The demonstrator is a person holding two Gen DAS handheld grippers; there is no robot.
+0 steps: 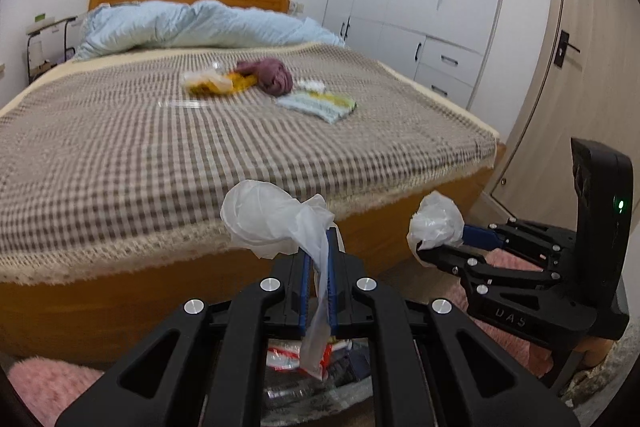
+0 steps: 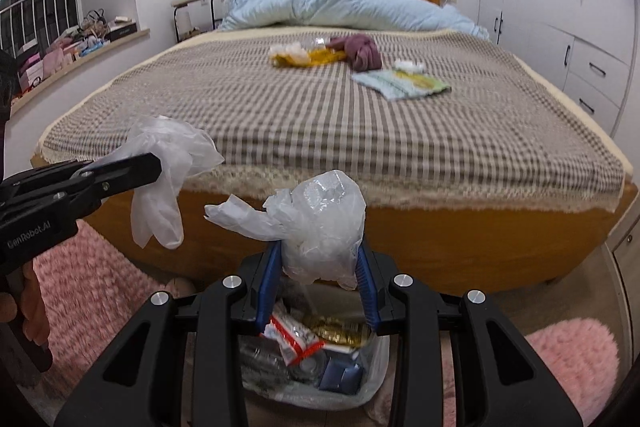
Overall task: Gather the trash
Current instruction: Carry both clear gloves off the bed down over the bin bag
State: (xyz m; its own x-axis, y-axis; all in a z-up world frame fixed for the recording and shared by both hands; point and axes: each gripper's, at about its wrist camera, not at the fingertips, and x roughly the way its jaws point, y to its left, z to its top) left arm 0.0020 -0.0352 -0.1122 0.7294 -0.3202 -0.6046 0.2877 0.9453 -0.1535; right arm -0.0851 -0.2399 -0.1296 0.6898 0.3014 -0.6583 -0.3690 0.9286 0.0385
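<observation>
Pinching glove (image 1: 276, 217) and bag (image 2: 320, 223) between fingers (image 2: 366, 287).

The left gripper (image 1: 318, 247) is pinched tight on a thin plastic glove (image 1: 272, 217). Off to its right, the right gripper (image 1: 440, 239) grips a crumpled plastic wad (image 1: 436, 223). Below them sits the trash bag (image 1: 312, 379), bed (image 1: 240, 147) ahead.

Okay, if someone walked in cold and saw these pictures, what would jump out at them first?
Probably the two grippers in front of the bed: the left gripper pinches a limp disposable glove, and the right gripper clamps a crumpled clear plastic wad. Directly beneath them, a lined trash bin already holds wrappers. Further back, on the checked bedspread, a purple cloth lies among yellow wrappers.
</observation>
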